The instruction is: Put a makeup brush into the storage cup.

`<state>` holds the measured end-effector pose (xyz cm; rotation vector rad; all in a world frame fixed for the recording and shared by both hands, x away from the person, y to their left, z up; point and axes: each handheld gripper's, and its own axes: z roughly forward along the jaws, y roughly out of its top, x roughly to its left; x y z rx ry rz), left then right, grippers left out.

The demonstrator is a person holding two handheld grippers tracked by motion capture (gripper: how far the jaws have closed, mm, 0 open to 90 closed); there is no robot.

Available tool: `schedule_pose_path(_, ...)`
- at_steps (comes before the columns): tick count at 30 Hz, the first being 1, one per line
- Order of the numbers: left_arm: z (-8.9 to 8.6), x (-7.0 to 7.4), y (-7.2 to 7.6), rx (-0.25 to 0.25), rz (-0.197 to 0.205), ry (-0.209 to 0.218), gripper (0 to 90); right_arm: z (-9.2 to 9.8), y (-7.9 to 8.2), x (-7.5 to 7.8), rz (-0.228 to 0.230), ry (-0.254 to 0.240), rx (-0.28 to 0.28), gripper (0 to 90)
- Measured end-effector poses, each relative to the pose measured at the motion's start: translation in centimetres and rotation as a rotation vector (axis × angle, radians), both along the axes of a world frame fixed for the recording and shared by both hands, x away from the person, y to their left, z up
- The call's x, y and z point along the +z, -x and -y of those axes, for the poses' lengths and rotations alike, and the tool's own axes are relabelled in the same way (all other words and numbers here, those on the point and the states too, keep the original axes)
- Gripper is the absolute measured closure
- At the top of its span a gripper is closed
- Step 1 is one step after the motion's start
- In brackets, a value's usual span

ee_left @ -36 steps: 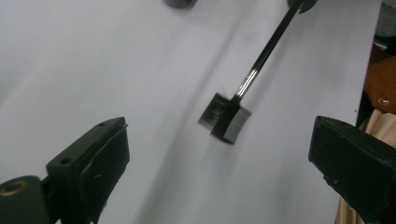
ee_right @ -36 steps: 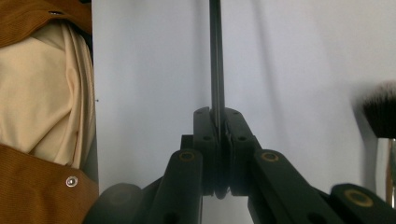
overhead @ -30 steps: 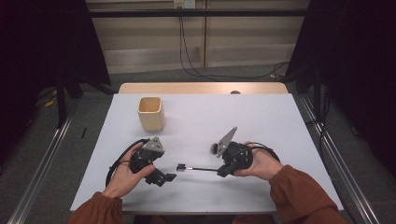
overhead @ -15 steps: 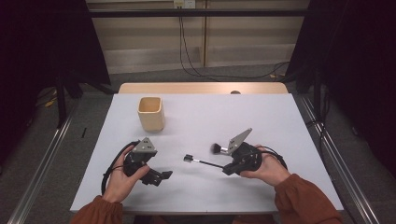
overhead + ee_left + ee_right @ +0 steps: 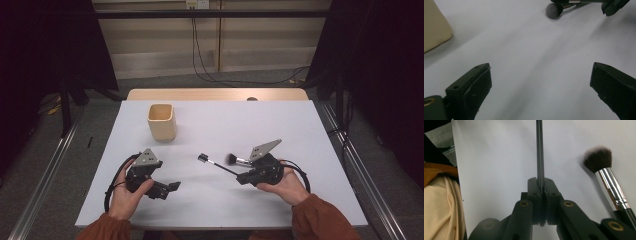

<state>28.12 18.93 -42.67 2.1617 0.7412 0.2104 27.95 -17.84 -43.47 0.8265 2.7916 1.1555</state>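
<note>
White counter [image 5: 320, 130]: beige cup [image 5: 162, 121] upper left of centre, silver-ferruled makeup brush [image 5: 235, 160] lying right of centre.

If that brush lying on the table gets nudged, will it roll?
Probably: the brush has a round metal ferrule, so it may roll sideways on the smooth table. Its fluffy head should give softly. It looks light, lying beside the right gripper.

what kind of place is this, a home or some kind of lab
Probably a lab recording station: a bare white table between floor rails, dark curtains at both sides, and cables down the back wall.
</note>
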Motion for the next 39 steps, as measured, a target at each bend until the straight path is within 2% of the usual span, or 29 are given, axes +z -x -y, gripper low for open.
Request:
schedule_pose_path(2, -0.1, 0.0, 0.0, -0.008, -0.002, 0.005, 3.9, 0.0, 0.1, -0.2, 0.020, -0.022, -0.001, 85.9)
schedule_pose_path(5, -0.4, -0.1, -0.1, 0.004, 0.006, 0.005, 3.9, 0.0, 0.3, -0.6, 0.033, -0.013, -0.008, 85.9)
schedule_pose_path(10, -0.4, -0.3, 0.0, 0.001, 0.010, -0.005, 3.9, 0.0, 0.6, -1.0, 0.077, -0.080, -0.036, 86.0)
schedule_pose_path(15, -0.4, -0.5, 0.0, 0.006, 0.013, -0.020, 3.9, -0.1, 0.8, -1.3, 0.120, -0.105, -0.064, 86.0)
schedule_pose_path(21, -0.5, -0.6, 0.0, 0.011, 0.012, -0.016, 3.9, 0.3, 0.9, -0.8, 0.154, -0.199, -0.107, 86.1)
schedule_pose_path(24, -0.4, -0.6, 0.1, 0.016, 0.029, -0.026, 3.9, 0.6, 1.0, -0.7, 0.168, -0.243, -0.122, 86.0)
schedule_pose_path(28, -0.4, -0.6, 0.2, 0.017, 0.030, -0.008, 3.9, 0.7, 1.2, -0.7, 0.186, -0.288, -0.132, 86.1)
schedule_pose_path(32, -0.3, -0.5, 0.3, 0.030, 0.043, -0.003, 3.9, 0.8, 1.3, -0.5, 0.219, -0.295, -0.153, 86.0)
schedule_pose_path(39, 0.2, 0.0, 0.8, 0.022, 0.067, 0.056, 3.9, 0.9, 1.3, -0.3, 0.228, -0.356, -0.159, 86.1)
